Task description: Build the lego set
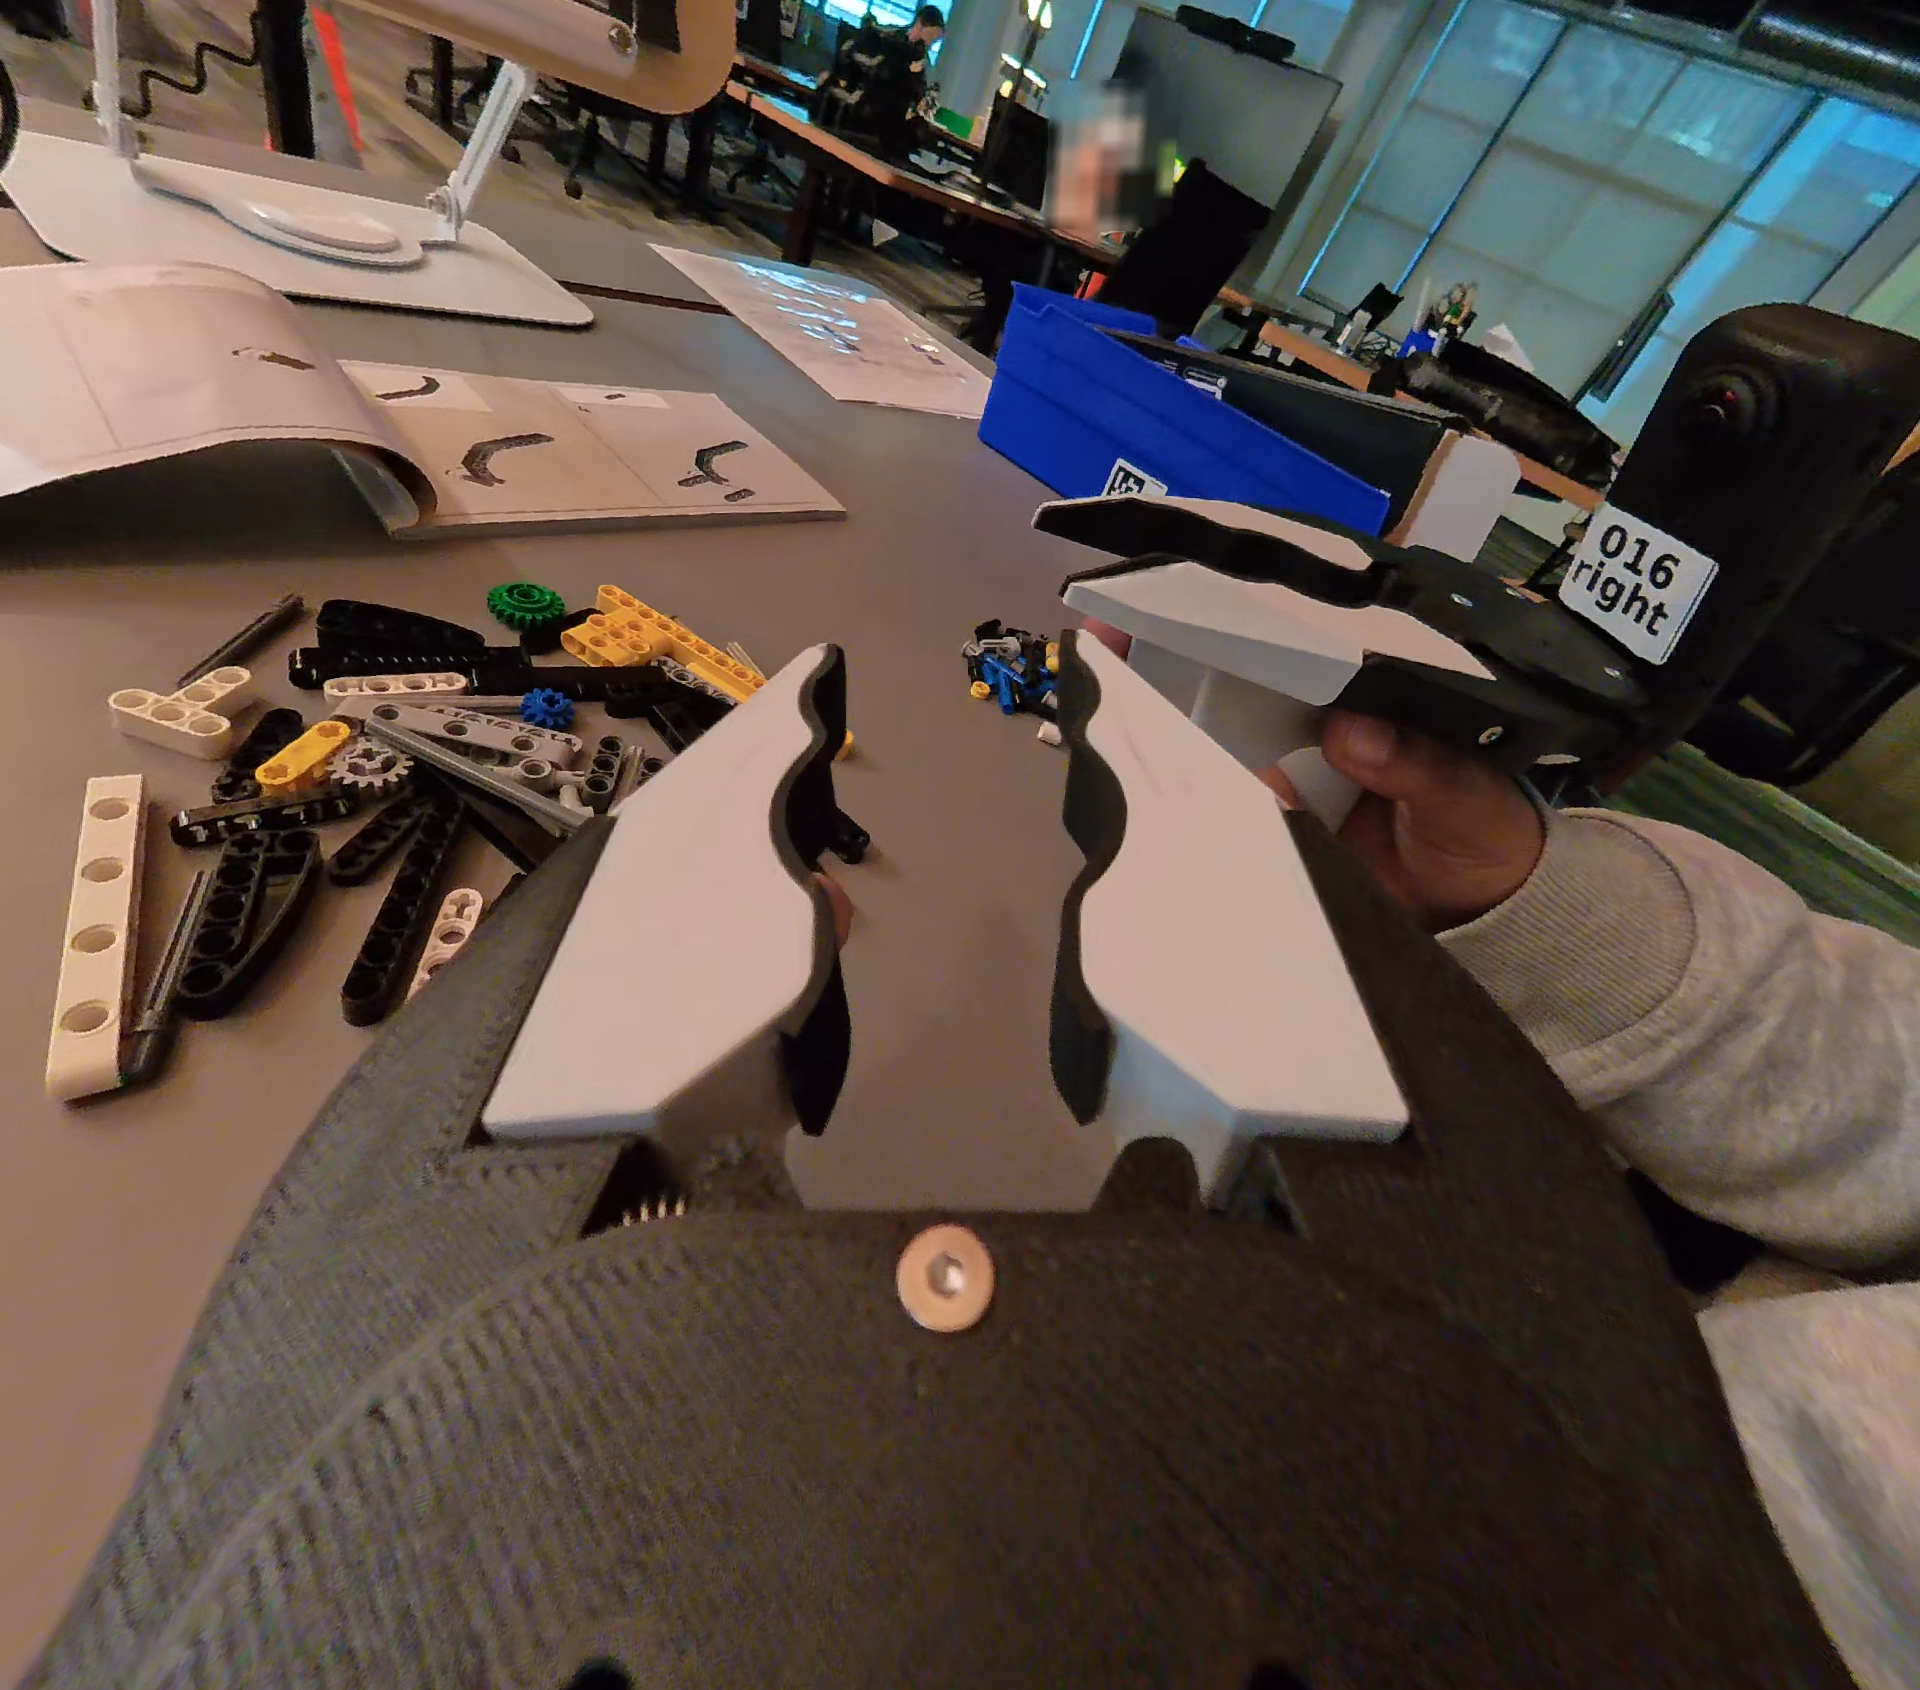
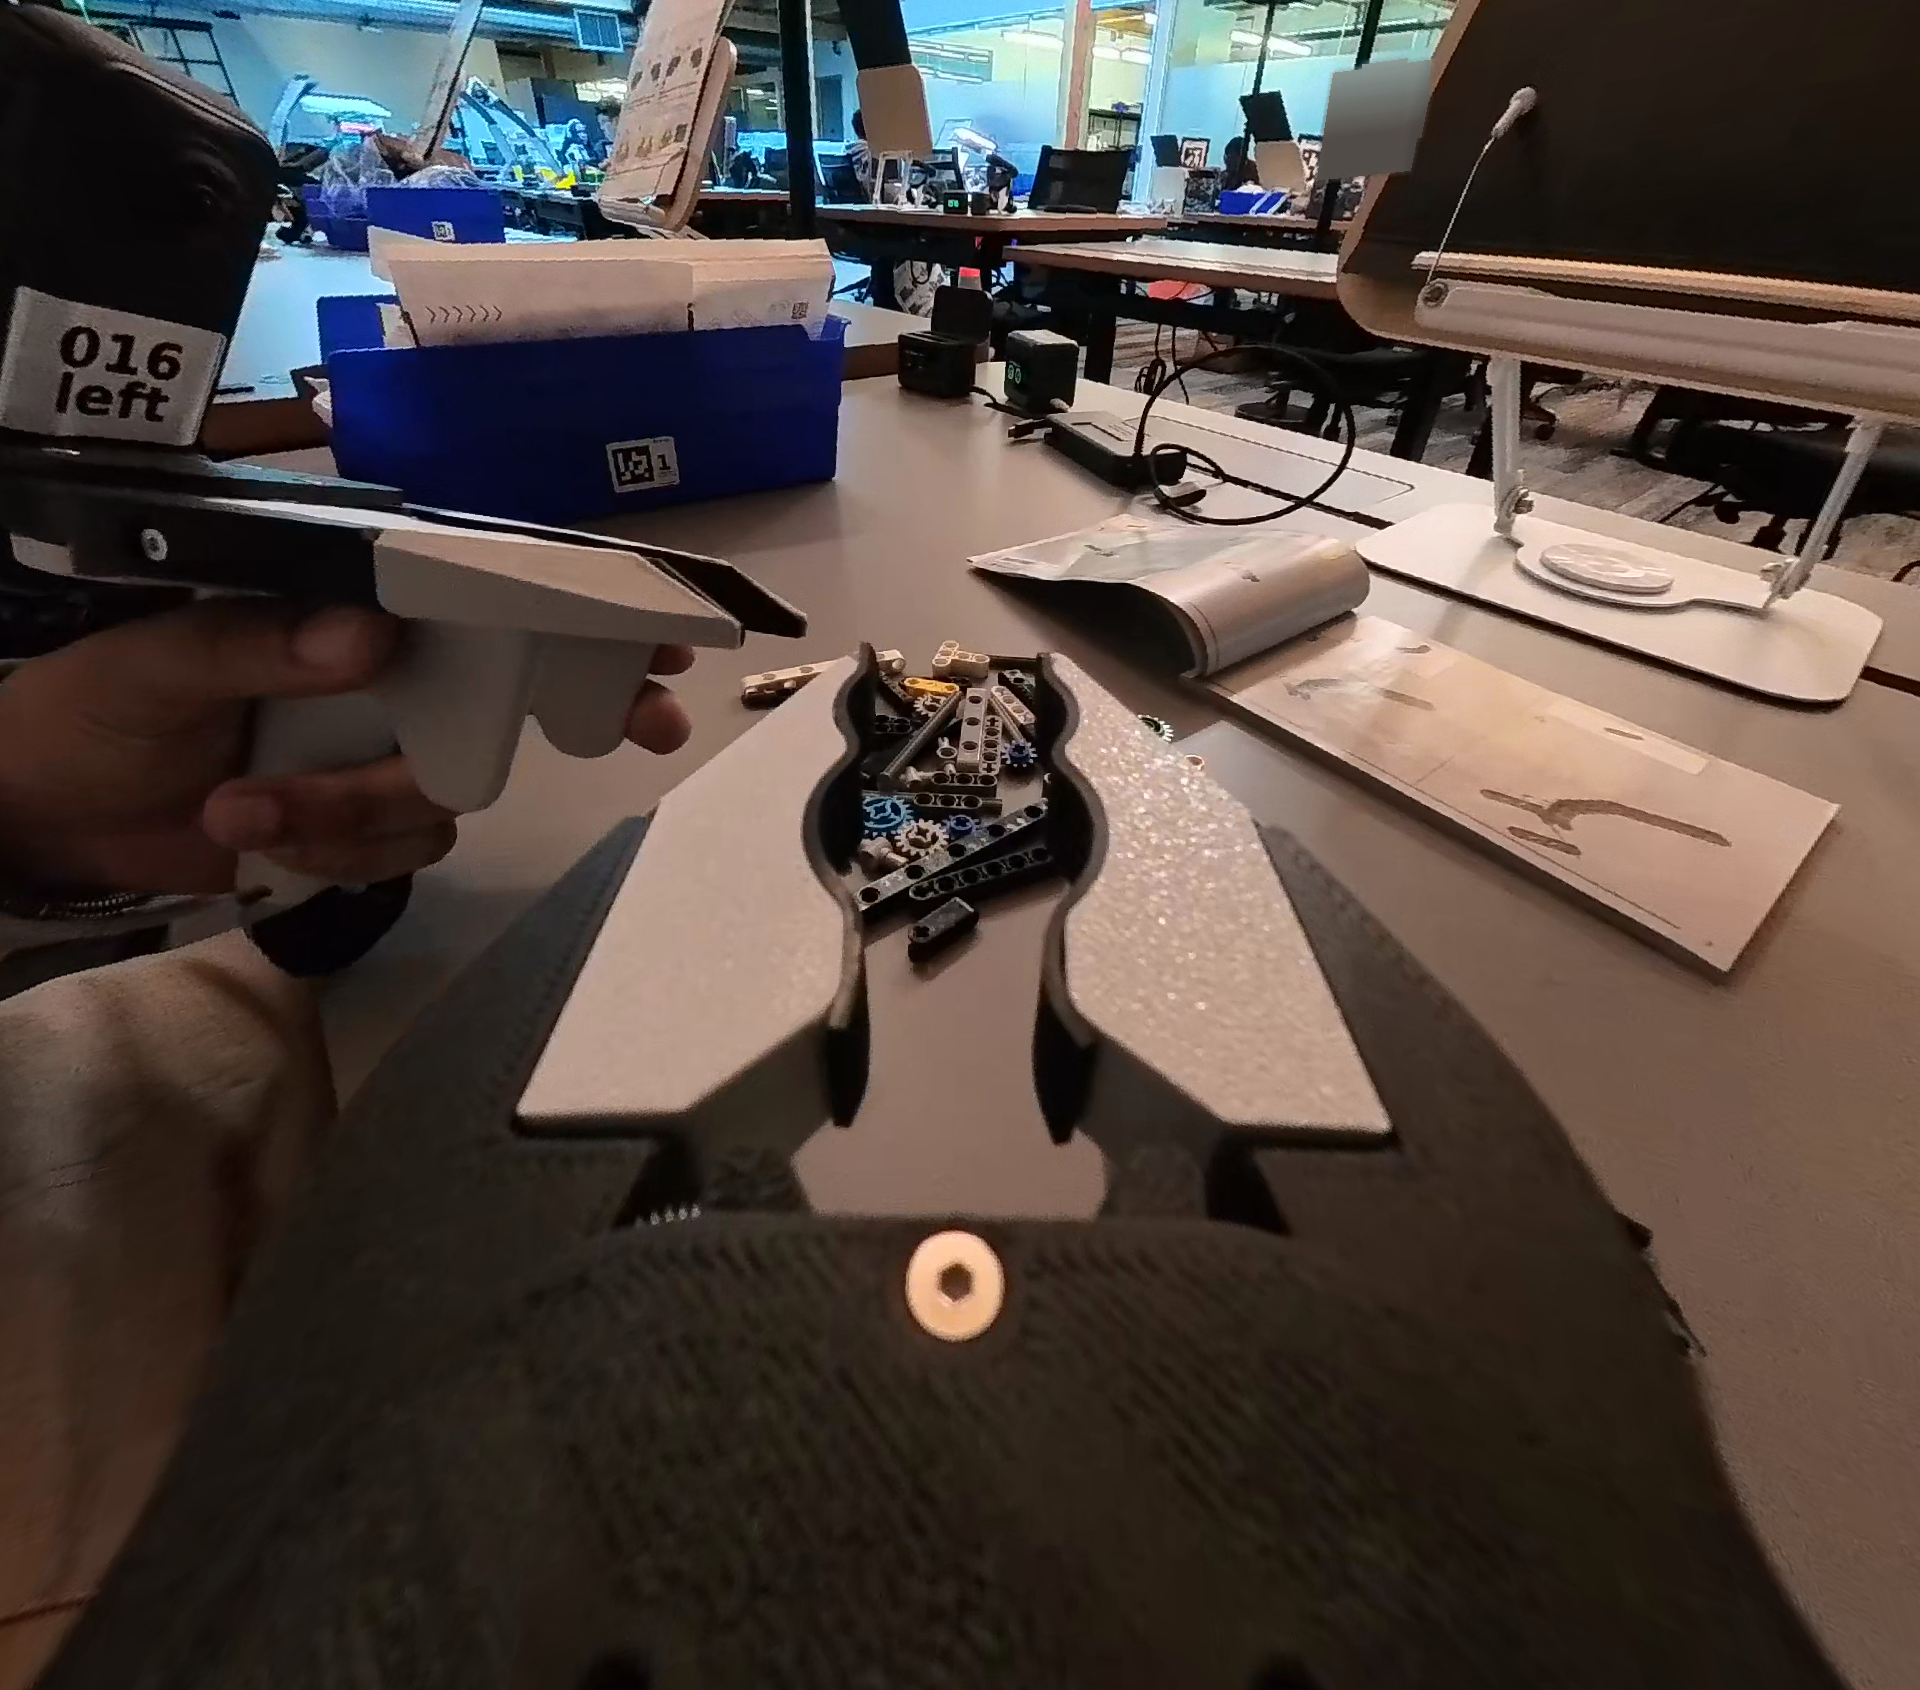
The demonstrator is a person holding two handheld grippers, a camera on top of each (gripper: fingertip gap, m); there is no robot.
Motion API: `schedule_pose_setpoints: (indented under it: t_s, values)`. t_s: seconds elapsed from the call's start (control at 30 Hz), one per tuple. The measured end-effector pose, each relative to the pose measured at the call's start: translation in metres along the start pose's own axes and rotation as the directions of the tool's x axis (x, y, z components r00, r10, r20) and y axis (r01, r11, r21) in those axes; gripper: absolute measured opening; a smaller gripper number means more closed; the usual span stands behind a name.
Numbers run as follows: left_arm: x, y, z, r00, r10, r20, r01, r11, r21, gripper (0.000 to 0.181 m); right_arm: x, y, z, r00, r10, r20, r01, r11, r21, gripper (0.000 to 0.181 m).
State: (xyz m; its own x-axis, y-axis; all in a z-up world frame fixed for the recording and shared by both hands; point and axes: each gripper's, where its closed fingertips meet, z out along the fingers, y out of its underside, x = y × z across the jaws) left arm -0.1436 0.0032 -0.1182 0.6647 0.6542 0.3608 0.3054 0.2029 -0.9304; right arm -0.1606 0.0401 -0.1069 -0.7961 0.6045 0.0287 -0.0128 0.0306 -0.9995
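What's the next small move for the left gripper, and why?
Probably lower the left gripper toward the pile of beams and gears and pick one. Both grippers are open and empty, the right gripper too, nothing is assembled, and the instruction booklet lies open beyond the pile.

- Table (image 1: 914, 497): matt grey, smooth.
- Lego parts (image 1: 395, 767): glossy plastic.
- Booklet (image 1: 582, 456): paper, slight sheen.
- Bin (image 2: 582, 414): smooth blue plastic.
- Sleeve (image 1: 1683, 1017): grey cloth.
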Motion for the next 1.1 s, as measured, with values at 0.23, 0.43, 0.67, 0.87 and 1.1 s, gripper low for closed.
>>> schedule_pose_setpoints:
  t_s: [0.23, 0.43, 0.67, 0.87, 1.1]
  values:
    - [-0.0020, -0.0019, -0.0008, 1.000, -0.015, 0.005, 0.015, 1.000, 0.014, 0.040, -0.0003, 0.0003, 0.0002, 1.000, -0.004, -0.002, 0.004, 1.000, -0.003, 0.028]
    - [-0.0027, -0.0022, -0.0011, 1.000, -0.019, 0.008, 0.019, 1.000, 0.018, 0.039, 0.0005, 0.0002, 0.0001, 1.000, 0.000, -0.005, 0.000, 1.000, -0.002, 0.028]
    - [-0.0034, -0.0025, -0.0013, 1.000, -0.022, 0.014, 0.022, 1.000, 0.022, 0.035, 0.0006, 0.0005, 0.0005, 1.000, 0.000, -0.007, 0.000, 1.000, -0.004, 0.028]
    - [-0.0040, -0.0013, -0.0010, 1.000, -0.019, 0.020, 0.019, 1.000, 0.017, 0.033, 0.0006, 0.0005, 0.0007, 1.000, -0.002, -0.009, 0.002, 1.000, -0.005, 0.027]
    - [-0.0052, -0.0008, -0.0009, 0.999, -0.020, 0.027, 0.019, 1.000, 0.016, 0.031, 0.0007, 0.0008, 0.0010, 1.000, 0.000, -0.010, 0.000, 1.000, -0.006, 0.028]
